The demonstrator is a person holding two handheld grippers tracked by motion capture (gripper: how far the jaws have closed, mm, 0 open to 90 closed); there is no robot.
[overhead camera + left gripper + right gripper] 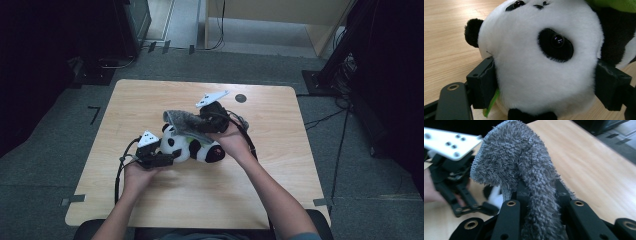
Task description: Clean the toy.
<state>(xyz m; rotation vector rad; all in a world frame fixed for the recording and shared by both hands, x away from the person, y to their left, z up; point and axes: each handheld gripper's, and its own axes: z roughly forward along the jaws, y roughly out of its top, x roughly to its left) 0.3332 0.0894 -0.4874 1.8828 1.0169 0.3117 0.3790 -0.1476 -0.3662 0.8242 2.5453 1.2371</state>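
Forearms enter from the bottom edge of the high view, cut off at the frame, with a dark seat edge just visible below the light wooden worktop [150, 205]. At the centre of that view the left gripper [159, 159] is clamped on the head of a black-and-white plush panda toy [192, 147]; in the left gripper view its jaws press both sides of the white head [541, 65], whose top and body run off the frame. A green strip [491, 102] pokes out beside the lower left jaw; what it is I cannot tell. The right gripper [540, 195] is closed on a shaggy grey microfibre cloth [524, 167], which arches just above the panda and hides part of it in the high view [181, 122].
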